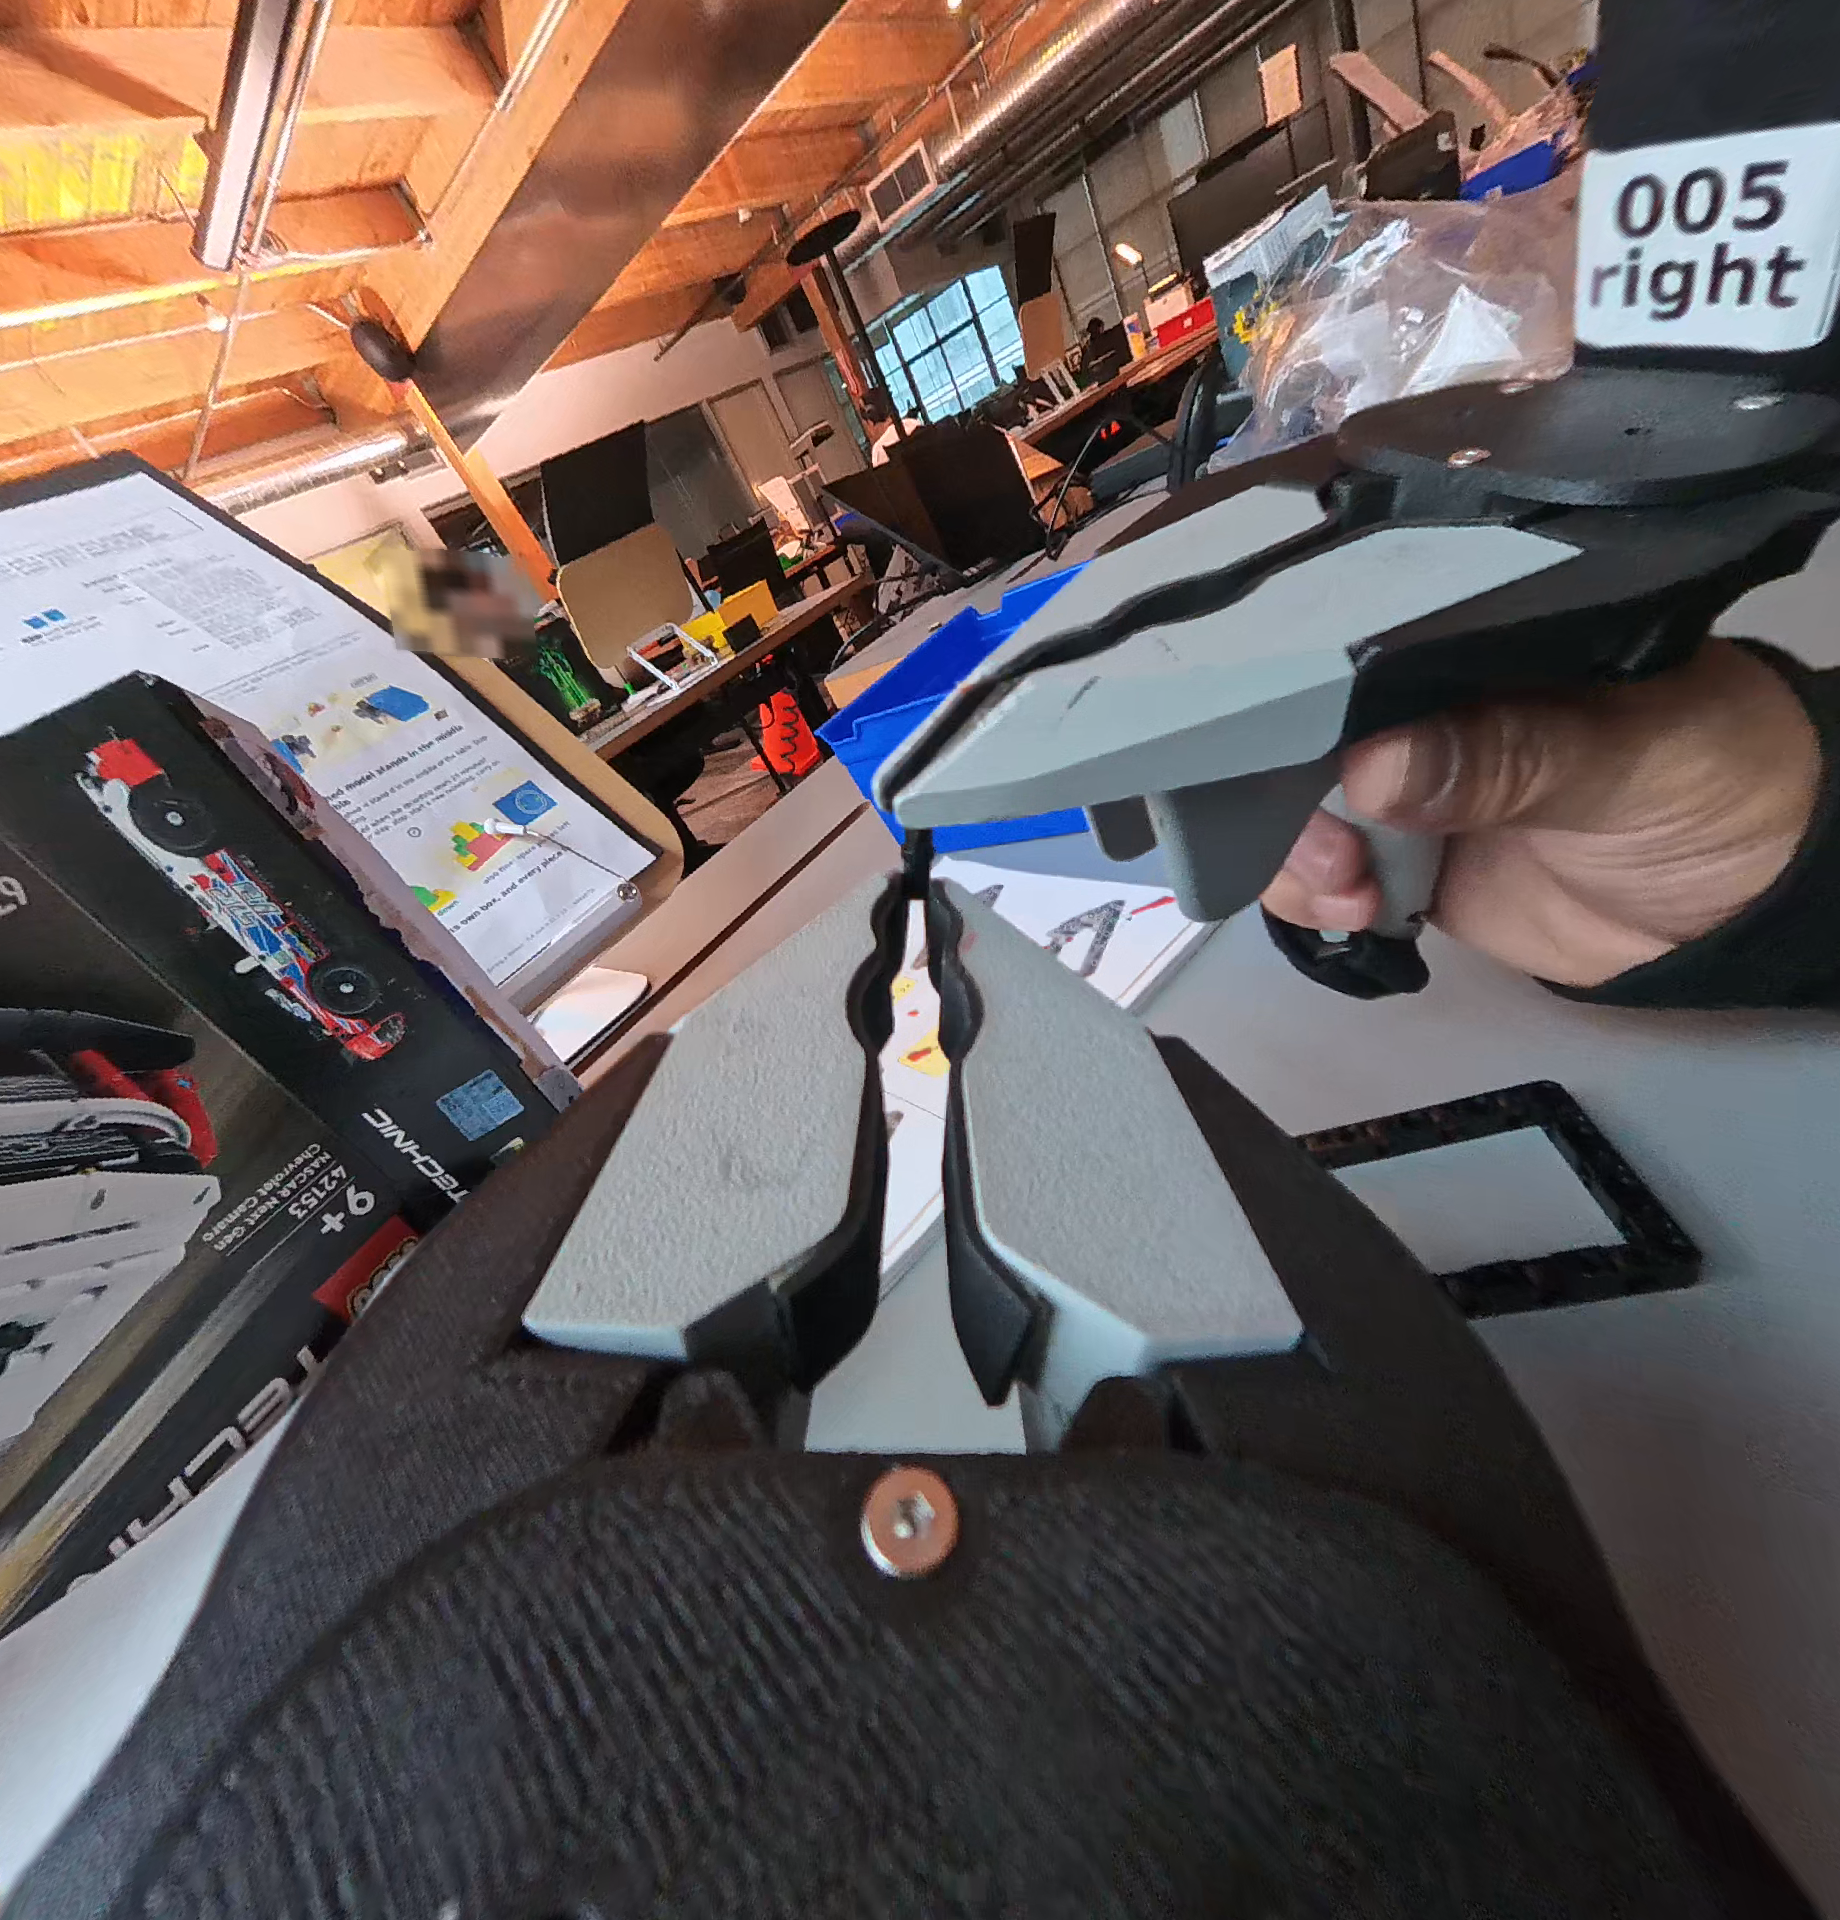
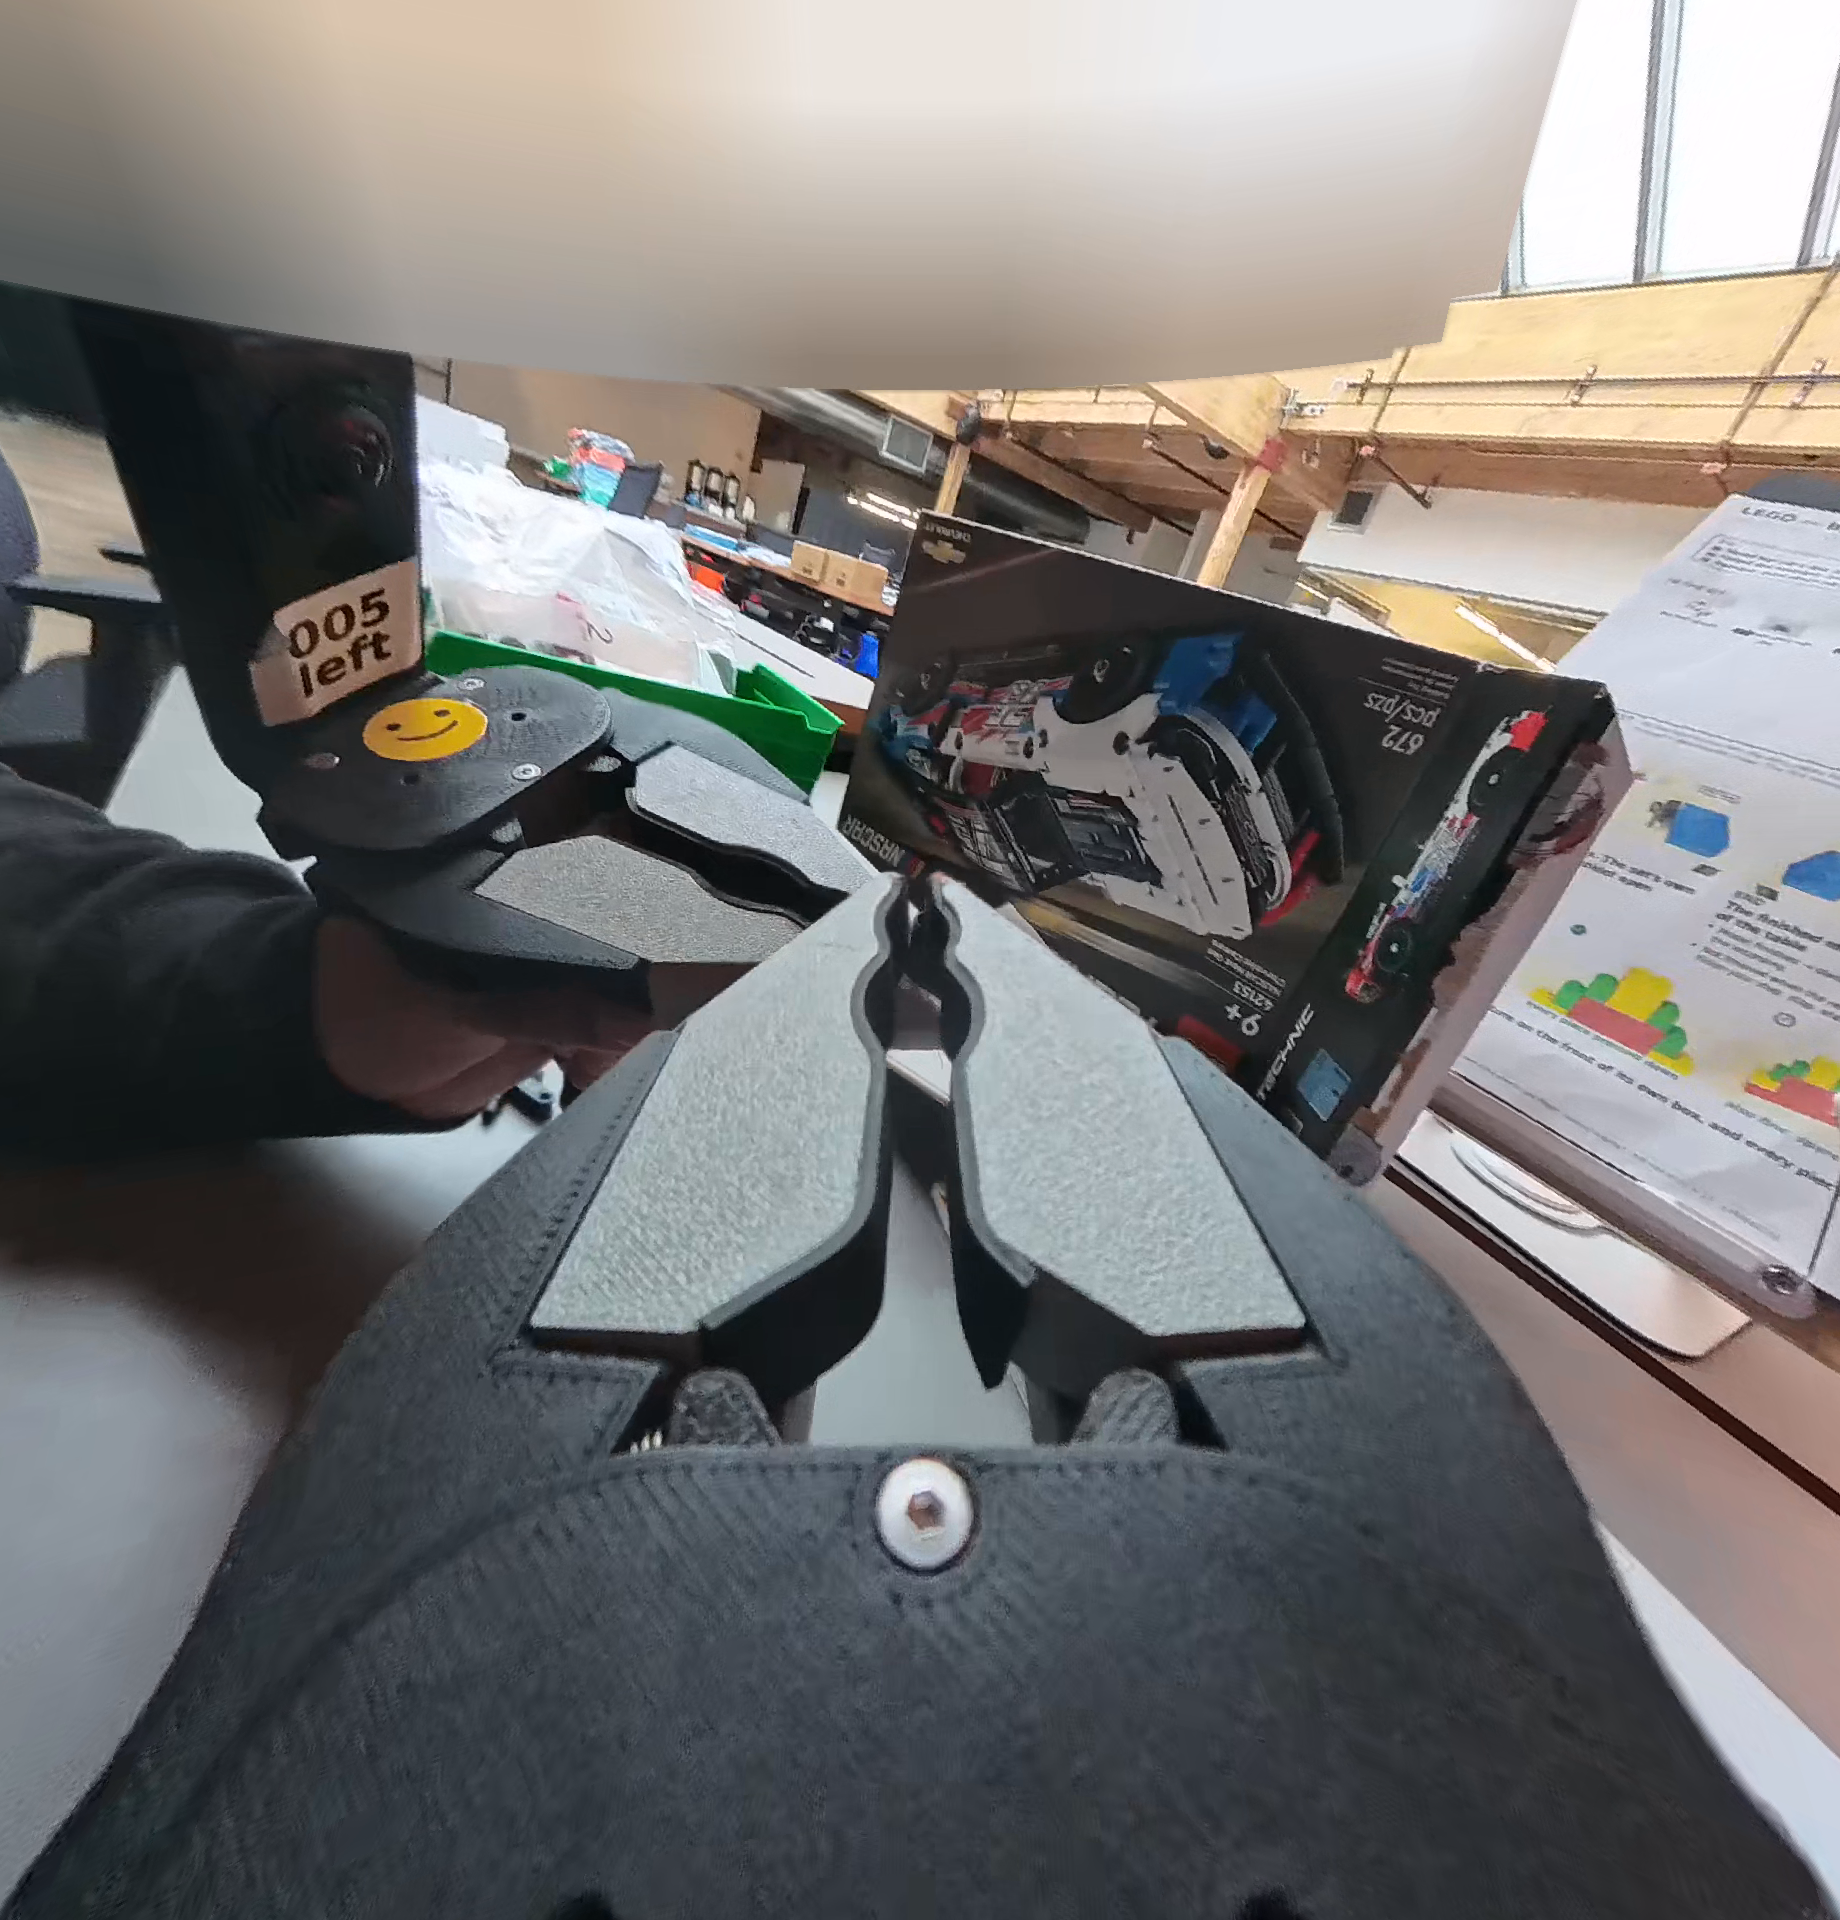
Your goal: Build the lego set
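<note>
Claws pinch one thin black piece between them, above the bench.
Your left claw and right claw both press together on a thin black lego piece, held tip to tip; twist either wrist and, I judge, it could slip free or bend. Beyond lie the black frame, then the lego box.

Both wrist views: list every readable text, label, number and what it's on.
I don't quote writing; bearers only.
White sticker on the right tool: legible print.
White sticker on the left tool: legible print.
Black cardboard lego box: branding, numbers.
White instruction sheet: mostly too small.
Thin black lego piece both tools pinch: none.
</note>
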Demonstrator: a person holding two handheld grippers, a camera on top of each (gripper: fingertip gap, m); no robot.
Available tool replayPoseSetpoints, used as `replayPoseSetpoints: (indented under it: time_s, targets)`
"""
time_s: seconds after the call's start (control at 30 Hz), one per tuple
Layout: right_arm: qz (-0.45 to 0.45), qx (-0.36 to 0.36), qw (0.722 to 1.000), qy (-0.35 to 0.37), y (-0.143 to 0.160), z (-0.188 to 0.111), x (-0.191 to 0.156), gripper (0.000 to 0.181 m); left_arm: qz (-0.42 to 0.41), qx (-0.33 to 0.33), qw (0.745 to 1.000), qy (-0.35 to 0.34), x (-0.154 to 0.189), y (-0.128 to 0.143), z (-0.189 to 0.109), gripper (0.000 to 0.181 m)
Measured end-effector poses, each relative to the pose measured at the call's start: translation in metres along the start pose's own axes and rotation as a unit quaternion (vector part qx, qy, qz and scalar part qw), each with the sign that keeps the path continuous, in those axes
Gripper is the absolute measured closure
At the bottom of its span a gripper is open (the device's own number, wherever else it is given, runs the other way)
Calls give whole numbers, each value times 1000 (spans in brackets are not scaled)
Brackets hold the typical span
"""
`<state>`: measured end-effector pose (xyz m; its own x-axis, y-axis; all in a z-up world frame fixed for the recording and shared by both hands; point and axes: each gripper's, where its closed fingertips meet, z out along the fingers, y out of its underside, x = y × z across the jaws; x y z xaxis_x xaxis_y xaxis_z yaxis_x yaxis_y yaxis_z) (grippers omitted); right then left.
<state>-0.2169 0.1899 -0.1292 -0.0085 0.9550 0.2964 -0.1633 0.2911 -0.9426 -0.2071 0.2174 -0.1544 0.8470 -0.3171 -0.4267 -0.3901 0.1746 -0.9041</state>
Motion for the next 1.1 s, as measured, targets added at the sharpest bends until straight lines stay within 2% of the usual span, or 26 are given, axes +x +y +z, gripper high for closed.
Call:
replayPoseSetpoints:
  time_s: [0.03, 0.1, 0.67, 1.1]
  targets:
    - [2, 5, 1000, -2, -1, -1, 0, 181, 1, 5, 1000, 1, 1, -2, -1, 180]
    - [-9, 16, 1000, 7, -5, -4, 1, 176, -2, 13, 1000, 2, 1, -4, -1, 180]
    - [-26, 8, 1000, 3, -4, -4, -4, 181, 18, 24, 1000, 1, 4, -10, -3, 180]
    - [-83, -47, 995, -13, 2, -6, -8, 181, 22, 23, 999, 16, 10, -7, -2, 180]
